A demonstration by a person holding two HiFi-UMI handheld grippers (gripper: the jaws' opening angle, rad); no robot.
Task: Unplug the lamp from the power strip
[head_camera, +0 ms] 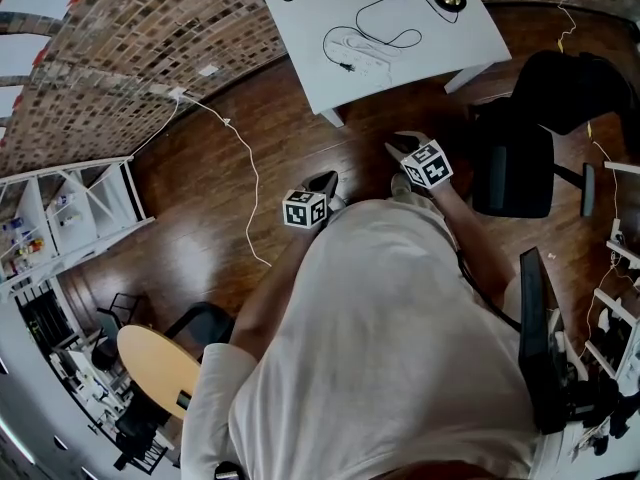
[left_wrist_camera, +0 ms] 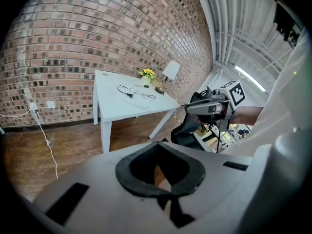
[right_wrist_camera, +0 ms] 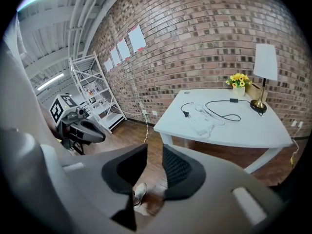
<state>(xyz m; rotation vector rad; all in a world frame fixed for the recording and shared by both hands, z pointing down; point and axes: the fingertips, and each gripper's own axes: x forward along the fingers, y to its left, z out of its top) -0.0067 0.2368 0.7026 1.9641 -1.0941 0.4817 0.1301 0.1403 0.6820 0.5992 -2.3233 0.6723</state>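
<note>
The white table stands a step ahead by the brick wall. On it the lamp stands at the far right corner, and its black cable loops to a plug. That plug lies loose on the tabletop next to the white power strip. I hold both grippers low over the wooden floor, short of the table. My left gripper is shut and holds nothing. My right gripper is open, and only the floor and a shoe show through the gap.
A black office chair stands right of the table. A white cord runs from the wall socket across the floor. A white shelf rack stands at the left. Yellow flowers sit beside the lamp.
</note>
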